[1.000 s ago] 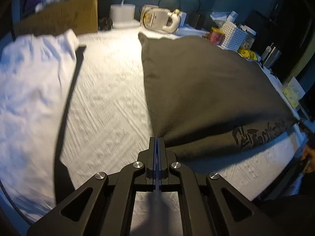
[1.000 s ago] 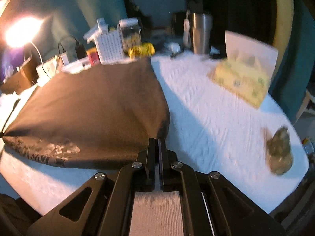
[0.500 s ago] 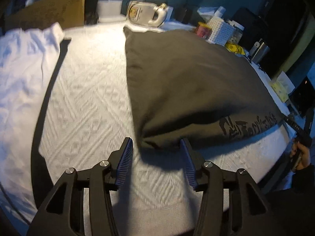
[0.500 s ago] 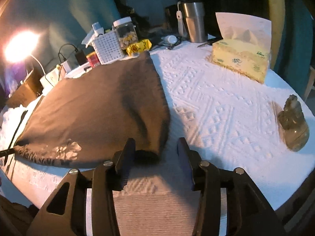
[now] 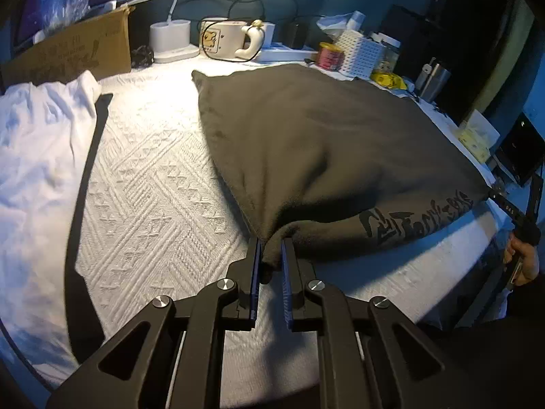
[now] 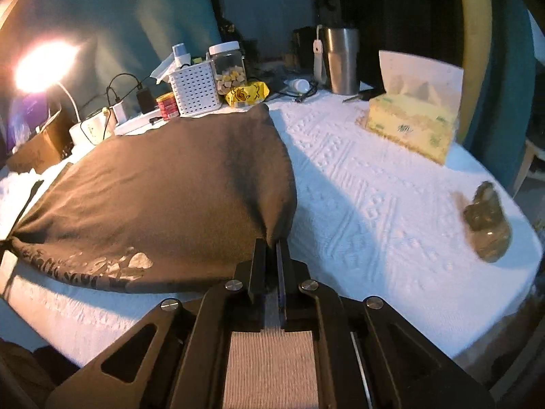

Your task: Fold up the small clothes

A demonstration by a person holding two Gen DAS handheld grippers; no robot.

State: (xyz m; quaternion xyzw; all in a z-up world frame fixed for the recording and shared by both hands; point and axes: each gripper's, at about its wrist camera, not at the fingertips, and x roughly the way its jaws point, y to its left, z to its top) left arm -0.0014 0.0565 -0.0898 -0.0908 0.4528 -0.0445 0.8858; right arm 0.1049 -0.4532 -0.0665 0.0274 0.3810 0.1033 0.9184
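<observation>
A dark olive-brown garment [image 5: 323,156] with black lettering near its front hem lies spread on the white textured table cover [image 5: 153,204]. It also shows in the right wrist view [image 6: 163,184]. My left gripper [image 5: 271,248] is shut on the garment's near left corner, cloth bunched between the blue pads. My right gripper [image 6: 271,248] is shut on the garment's near right corner. Both corners are lifted slightly off the cover.
A white garment [image 5: 37,143] and a black strap [image 5: 85,177] lie at the left. A cardboard box [image 5: 71,51], lamp base [image 5: 170,39], mug [image 5: 228,42] and white basket [image 5: 361,54] line the back. A tissue box [image 6: 412,126] and a figurine [image 6: 488,228] stand at the right.
Both grippers opened, let the garment's corners go, then closed again on those corners. The corners are now pinched and slightly raised.
</observation>
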